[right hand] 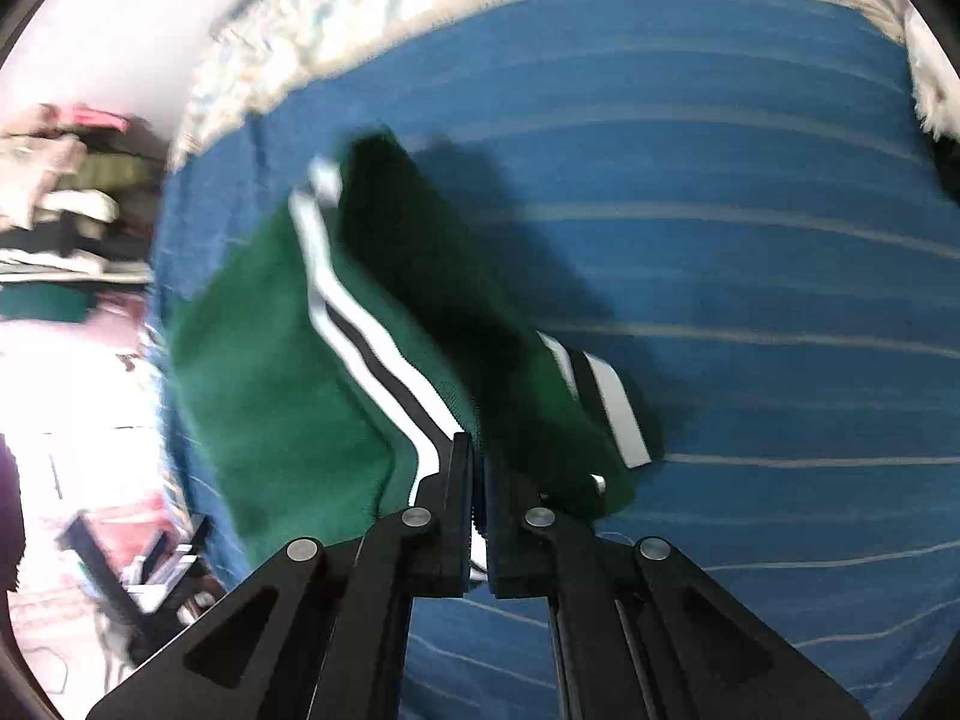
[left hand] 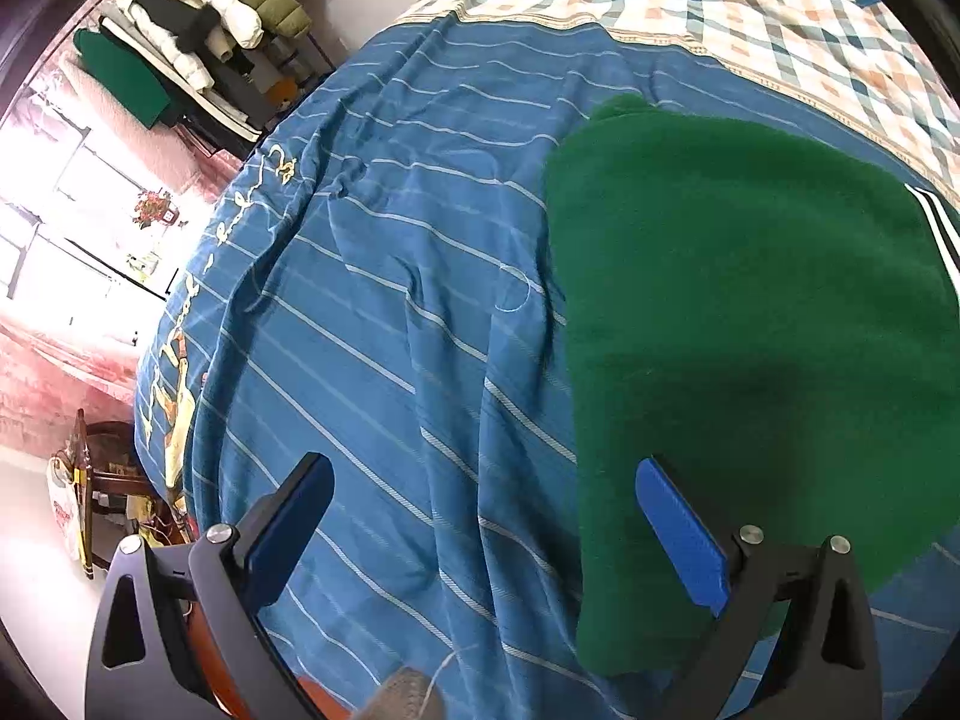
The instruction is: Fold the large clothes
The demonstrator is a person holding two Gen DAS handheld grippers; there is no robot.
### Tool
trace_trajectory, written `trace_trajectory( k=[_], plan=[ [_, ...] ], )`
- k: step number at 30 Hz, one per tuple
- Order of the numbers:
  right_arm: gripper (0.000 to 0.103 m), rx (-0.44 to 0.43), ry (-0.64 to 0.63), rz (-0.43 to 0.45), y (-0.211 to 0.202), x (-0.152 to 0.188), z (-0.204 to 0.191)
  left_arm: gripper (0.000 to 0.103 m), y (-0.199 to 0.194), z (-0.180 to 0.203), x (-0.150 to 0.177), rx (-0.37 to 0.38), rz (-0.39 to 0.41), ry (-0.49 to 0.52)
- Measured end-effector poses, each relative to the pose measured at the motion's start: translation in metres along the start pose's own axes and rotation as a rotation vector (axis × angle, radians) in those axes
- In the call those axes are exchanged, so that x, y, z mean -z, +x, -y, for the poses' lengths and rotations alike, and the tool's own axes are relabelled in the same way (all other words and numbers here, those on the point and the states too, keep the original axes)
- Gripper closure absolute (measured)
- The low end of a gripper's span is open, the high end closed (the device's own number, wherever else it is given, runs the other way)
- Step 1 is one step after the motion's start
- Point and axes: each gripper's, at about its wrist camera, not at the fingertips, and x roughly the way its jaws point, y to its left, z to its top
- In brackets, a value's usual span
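A large green garment (left hand: 750, 300) with white and black stripes at its edge lies on the blue striped bedspread (left hand: 390, 300). My left gripper (left hand: 483, 465) hangs open over the bedspread. Its right finger (left hand: 678, 528) is above the garment's left edge, and nothing is between its fingers. In the right wrist view the green garment (right hand: 270, 372) is partly lifted and folded over itself, with a striped cuff (right hand: 606, 402) lying to the right. My right gripper (right hand: 477, 450) is shut on the garment's striped edge, which runs into the gap between the pads.
A checked quilt (left hand: 720, 18) covers the far end of the bed. A rack piled with jackets and clothes (left hand: 198, 18) stands at the far left by a bright window. A wooden chair (left hand: 90, 480) sits beside the bed. Something white and fluffy (right hand: 936, 102) lies at the right.
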Motion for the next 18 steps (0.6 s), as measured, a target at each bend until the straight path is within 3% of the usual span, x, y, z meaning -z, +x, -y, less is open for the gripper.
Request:
trace_trajectory(
  k=[2, 3, 5, 7, 8, 9, 11, 14, 15, 16, 17, 18],
  plan=[
    [0.100, 0.021, -0.020, -0.106, 0.028, -0.007, -0.001, 0.000, 0.000, 0.000, -0.002, 0.005, -0.006, 0.006],
    [0.094, 0.009, -0.004, -0.121, 0.029, -0.012, -0.001, 0.000, -0.001, 0.000, -0.003, 0.008, -0.005, 0.007],
    [0.090, -0.036, -0.008, -0.055, 0.005, -0.028, -0.010, 0.000, -0.004, -0.002, -0.009, 0.017, 0.019, 0.003],
    [0.059, -0.089, -0.036, 0.014, -0.022, -0.039, -0.017, 0.000, -0.005, -0.002, -0.018, 0.008, 0.047, -0.002],
    [0.033, -0.120, -0.051, 0.034, -0.030, -0.046, -0.023, 0.000, -0.003, -0.002, -0.023, 0.005, 0.055, -0.007],
    [0.027, -0.145, -0.070, 0.050, -0.031, -0.054, -0.030, 0.000, 0.000, -0.002, -0.030, 0.003, 0.058, -0.017],
    [0.027, -0.162, -0.109, 0.057, -0.019, -0.073, -0.046, 0.000, 0.009, -0.001, -0.044, 0.004, 0.062, -0.037],
    [0.027, -0.199, -0.099, -0.022, 0.017, -0.110, -0.044, 0.000, 0.024, 0.005, -0.068, -0.018, 0.082, -0.047],
    [0.032, -0.204, -0.109, -0.050, 0.033, -0.121, -0.049, 0.000, 0.030, 0.007, -0.076, -0.020, 0.083, -0.047],
    [0.050, -0.191, -0.129, -0.047, 0.043, -0.126, -0.055, 0.000, 0.034, 0.009, -0.080, -0.020, 0.079, -0.044],
    [0.099, -0.191, -0.150, -0.044, 0.053, -0.128, -0.070, 0.000, 0.042, 0.013, -0.089, -0.027, 0.068, -0.038],
    [0.100, -0.158, -0.148, -0.040, 0.058, -0.130, -0.076, 0.000, 0.044, 0.014, -0.093, -0.028, 0.066, -0.038]
  ],
)
